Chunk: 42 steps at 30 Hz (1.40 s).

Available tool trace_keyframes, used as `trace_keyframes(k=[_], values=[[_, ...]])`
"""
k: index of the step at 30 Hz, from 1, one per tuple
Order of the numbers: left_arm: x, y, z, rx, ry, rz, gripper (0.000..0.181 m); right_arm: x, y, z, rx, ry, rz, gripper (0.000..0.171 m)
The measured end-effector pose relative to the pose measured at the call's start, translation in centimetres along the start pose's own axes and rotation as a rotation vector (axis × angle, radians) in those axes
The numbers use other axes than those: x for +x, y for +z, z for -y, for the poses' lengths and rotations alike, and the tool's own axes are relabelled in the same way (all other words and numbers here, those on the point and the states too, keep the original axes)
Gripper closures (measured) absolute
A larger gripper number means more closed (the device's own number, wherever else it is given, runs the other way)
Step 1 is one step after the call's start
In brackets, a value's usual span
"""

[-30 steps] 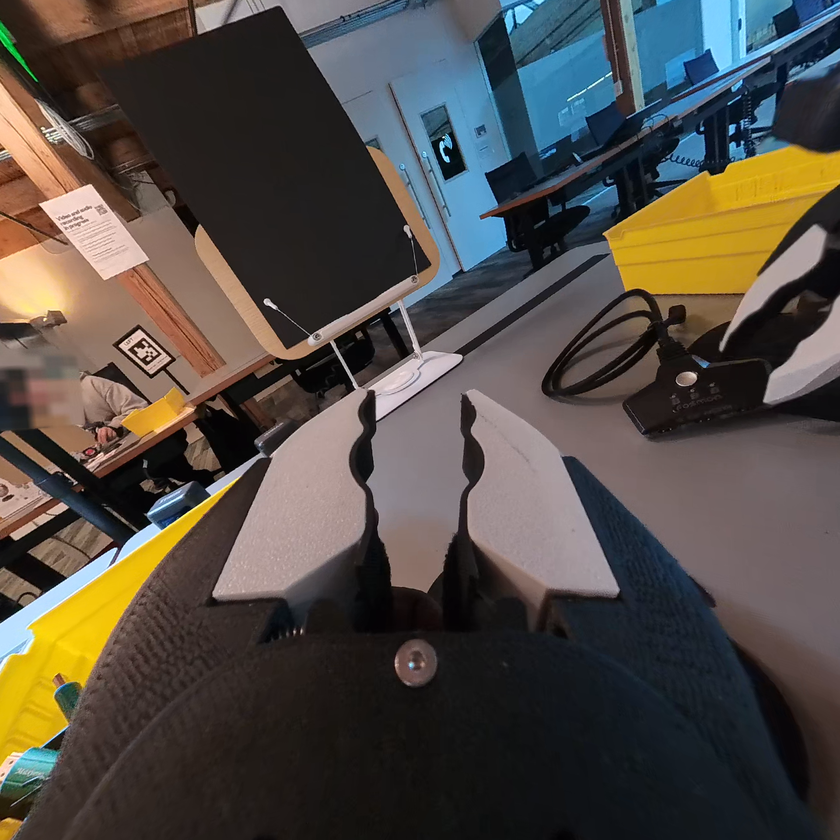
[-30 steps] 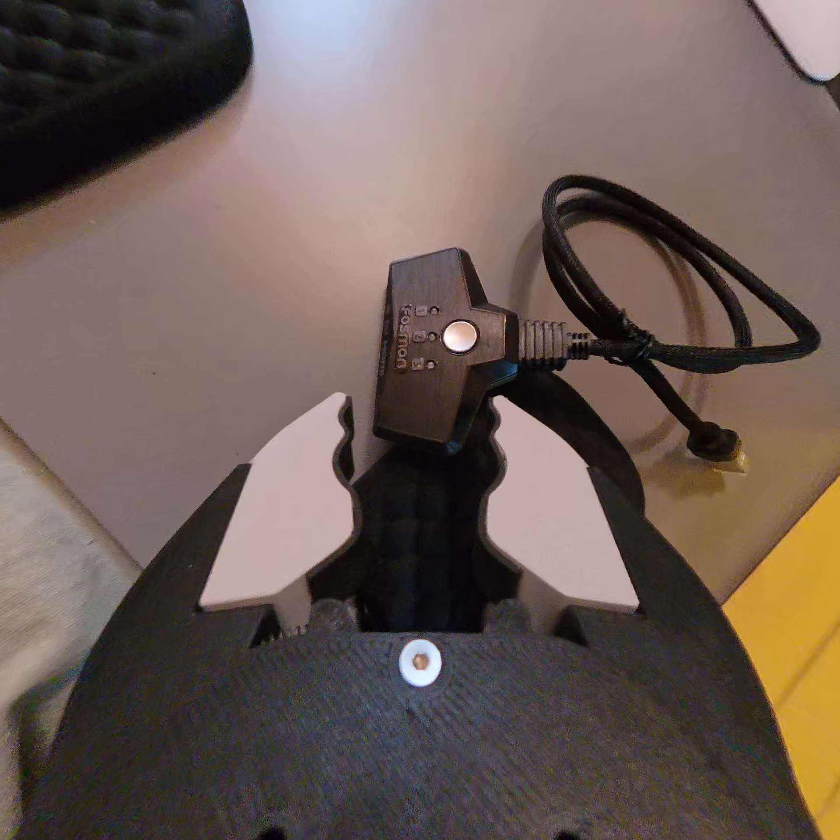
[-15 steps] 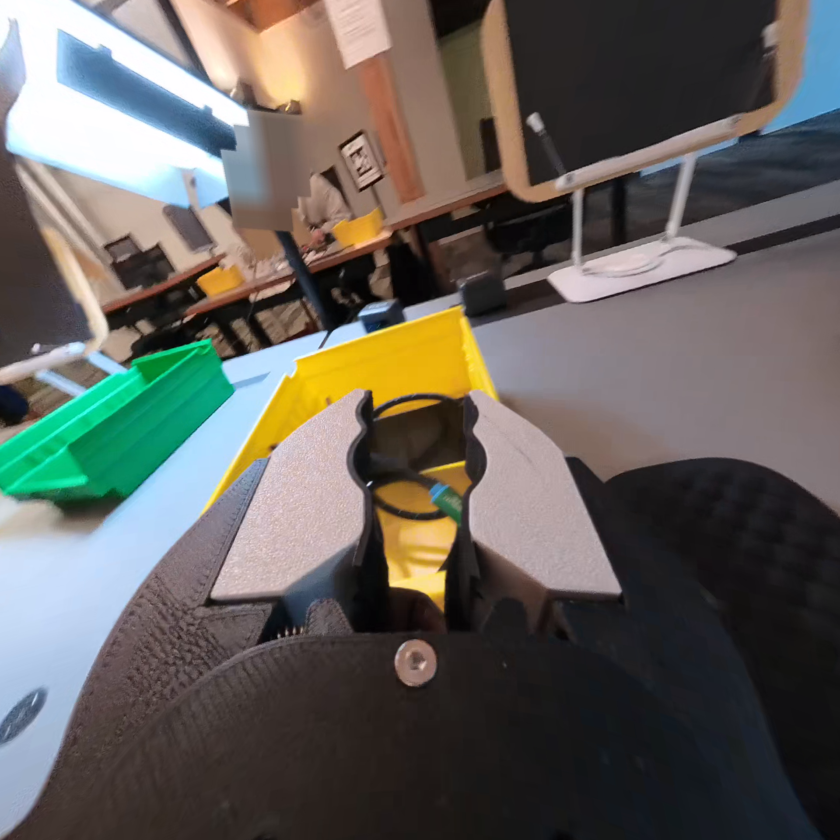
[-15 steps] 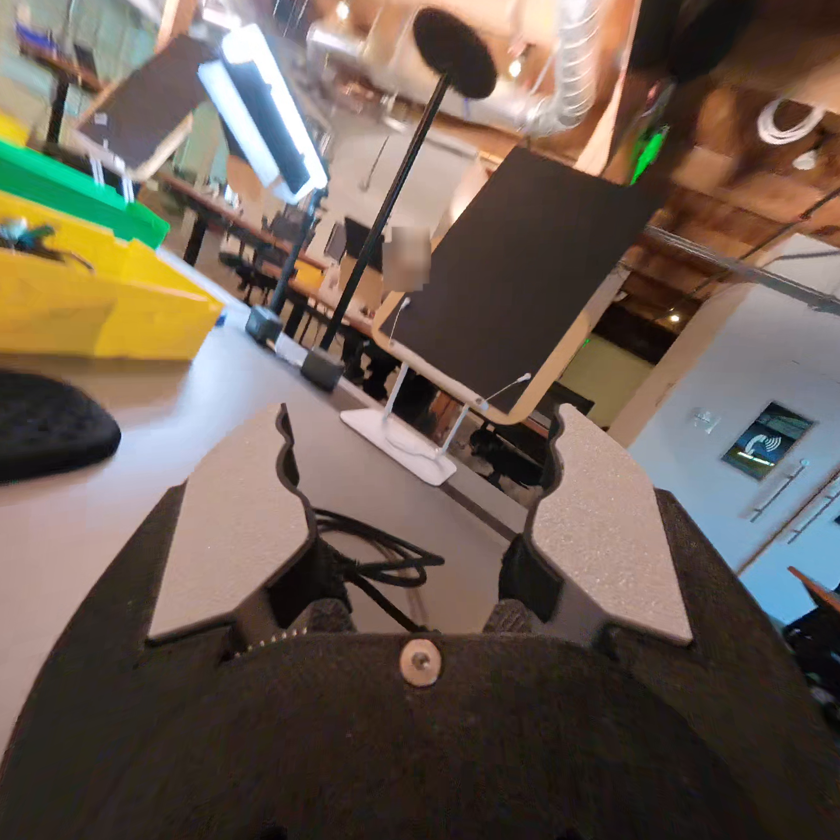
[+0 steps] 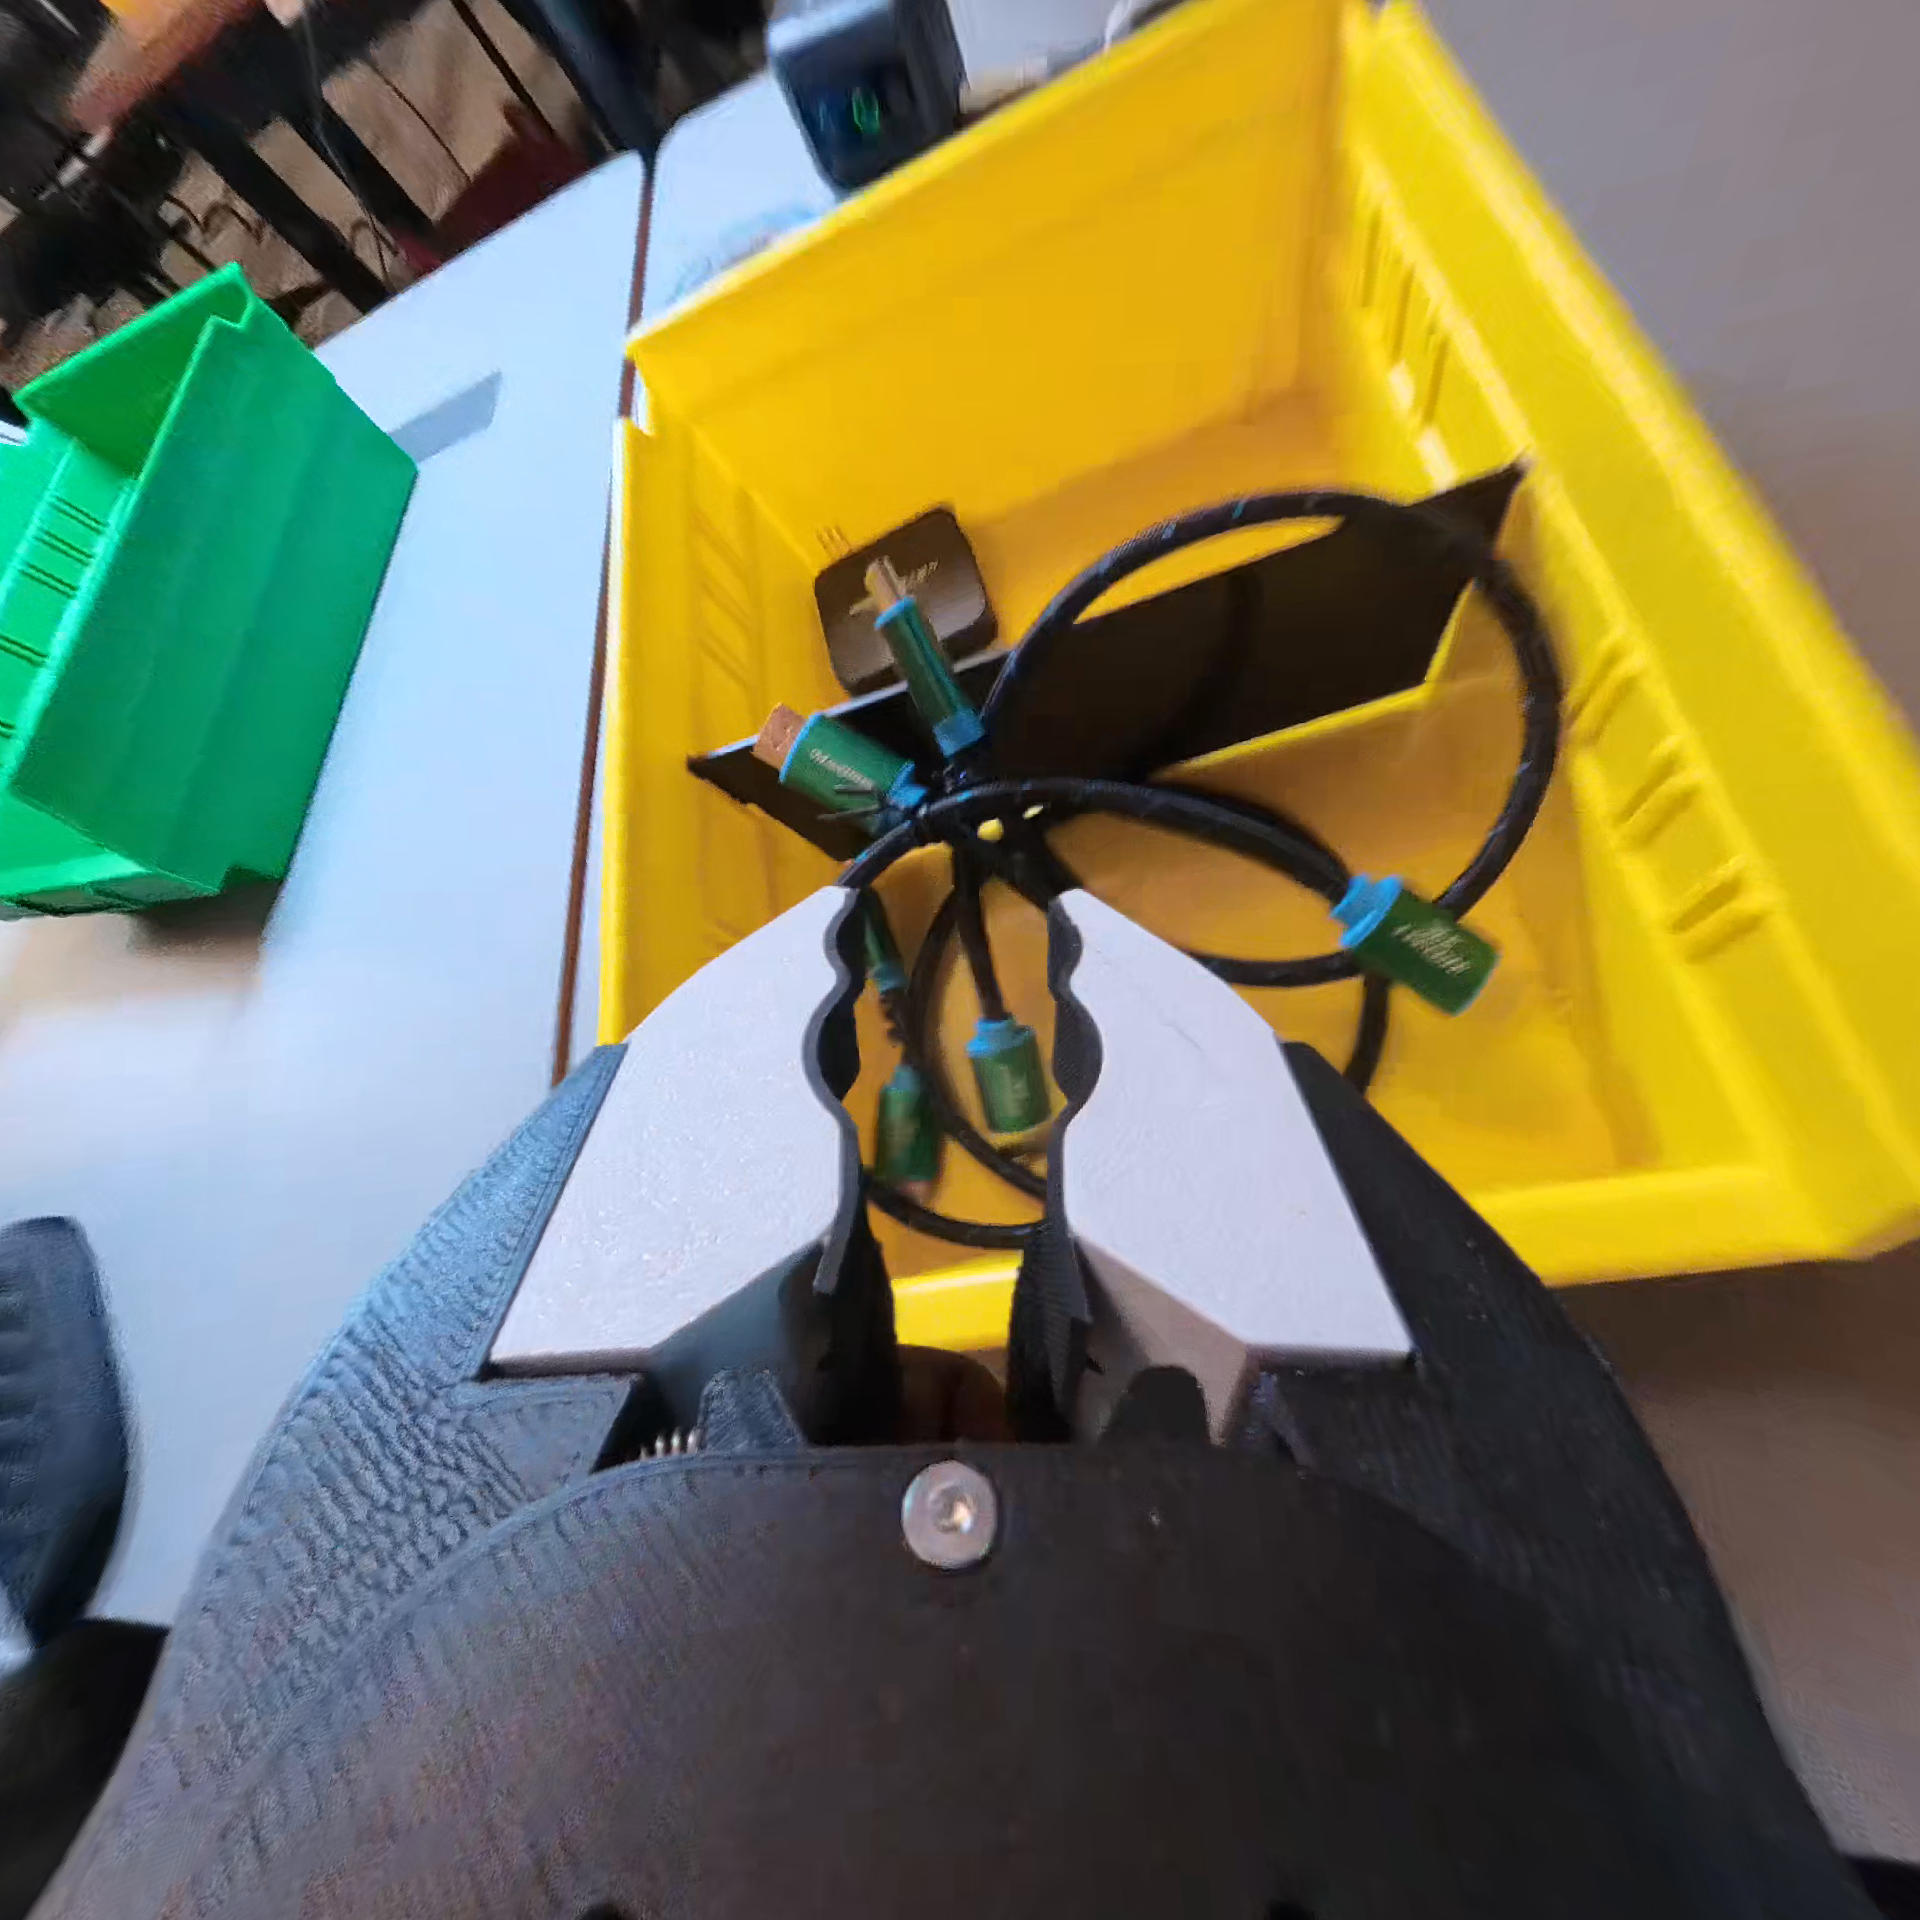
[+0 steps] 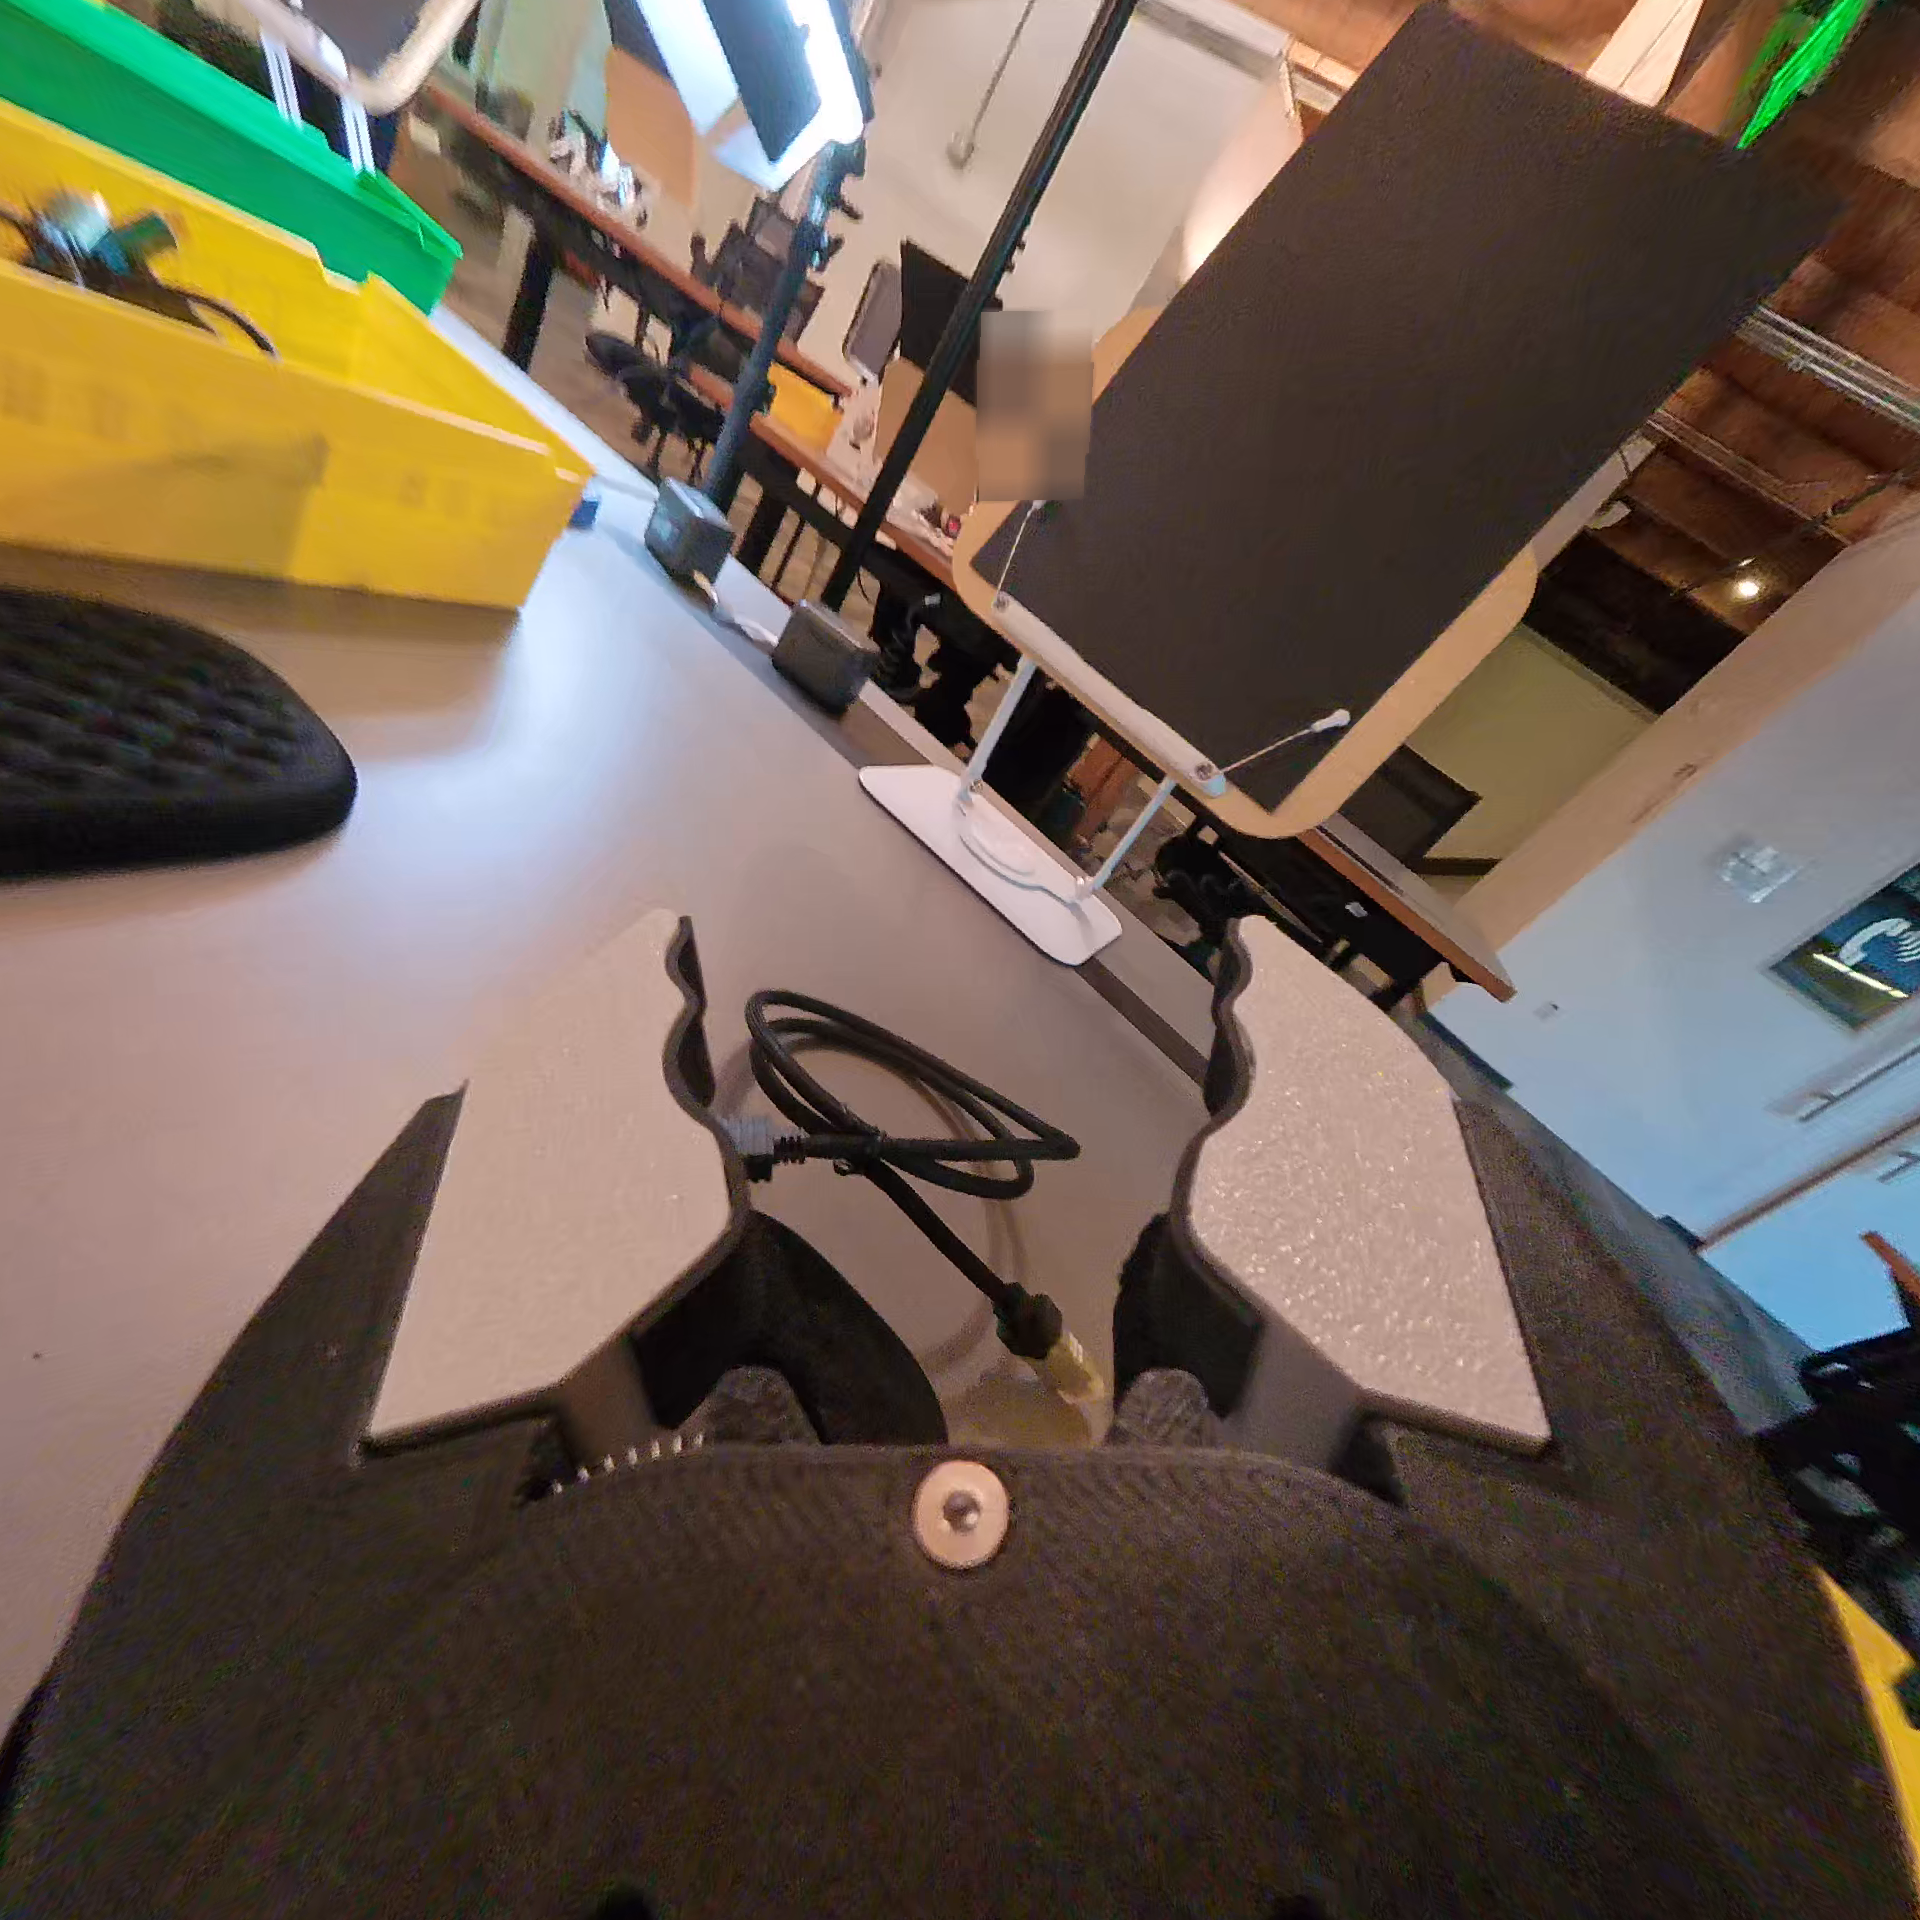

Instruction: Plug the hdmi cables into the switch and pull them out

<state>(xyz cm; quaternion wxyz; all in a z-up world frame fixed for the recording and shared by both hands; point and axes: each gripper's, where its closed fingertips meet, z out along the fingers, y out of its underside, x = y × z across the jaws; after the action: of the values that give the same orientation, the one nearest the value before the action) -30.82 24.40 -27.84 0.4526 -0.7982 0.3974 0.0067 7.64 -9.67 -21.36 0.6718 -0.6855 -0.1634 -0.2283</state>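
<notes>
Left gripper (image 5: 951,914) jaws slightly parted over the yellow bin (image 5: 1683,1184) of green-plugged HDMI cables (image 5: 1006,1070), holding nothing, right gripper (image 6: 956,945) jaws spread wide, empty, switch's black lead (image 6: 894,1122) lay coiled on the table (image 6: 520,894) between them, switch body hidden behind a finger.

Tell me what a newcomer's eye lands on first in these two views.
First, the bright yellow bin filling the left wrist view, with a tangle of black HDMI cables with green plugs inside it, and the left claw open just above them. Beside it sits a green bin. In the right wrist view, the right claw is open wide over a coiled black cable on the grey table.
</notes>
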Motion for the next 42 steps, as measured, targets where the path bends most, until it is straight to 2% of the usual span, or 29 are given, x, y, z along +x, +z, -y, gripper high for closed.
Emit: trace_keyframes(k=[3,6,13,18,22,26,29,34,38,42], values=[[-1.4,1.5,-0.7,-0.044,0.211,0.041,0.154,-0.5,0.3,-0.5,-0.033,-0.045,0.017,0.078],[-1.3,3.0,-1.1,-0.046,0.383,-0.006,0.156,-0.8,0.4,-0.6,-0.025,-0.027,0.038,0.08],[-2.8,5.2,-2.3,-0.139,0.513,0.036,0.16,-1.0,0.5,-0.7,-0.026,-0.031,0.047,0.084],[-3.5,5.6,-2.8,-0.176,0.515,0.103,0.173,-1.3,0.7,-1.1,-0.046,-0.047,0.061,0.085],[-3.9,2.7,-0.2,0.013,0.404,0.177,0.173,-1.3,0.7,-1.1,-0.044,-0.044,0.07,0.086],[-5.3,-3.0,4.2,0.292,0.323,0.386,0.174,-1.7,0.9,-1.3,-0.044,-0.029,0.089,0.086],[-4.3,-7.7,7.5,0.509,0.287,0.512,0.174,-2.5,1.0,-0.9,-0.021,-0.008,0.118,0.088],[2.0,-12.4,12.0,0.804,0.228,0.534,0.175,-5.3,1.4,1.8,0.123,0.107,0.233,0.091],[8.7,-12.8,14.1,0.87,0.23,0.448,0.175,-8.9,1.1,6.0,0.343,0.238,0.371,0.092],[15.4,-12.8,15.5,0.9,0.25,0.327,0.174,-10.9,1.2,7.9,0.491,0.189,0.334,0.099]])
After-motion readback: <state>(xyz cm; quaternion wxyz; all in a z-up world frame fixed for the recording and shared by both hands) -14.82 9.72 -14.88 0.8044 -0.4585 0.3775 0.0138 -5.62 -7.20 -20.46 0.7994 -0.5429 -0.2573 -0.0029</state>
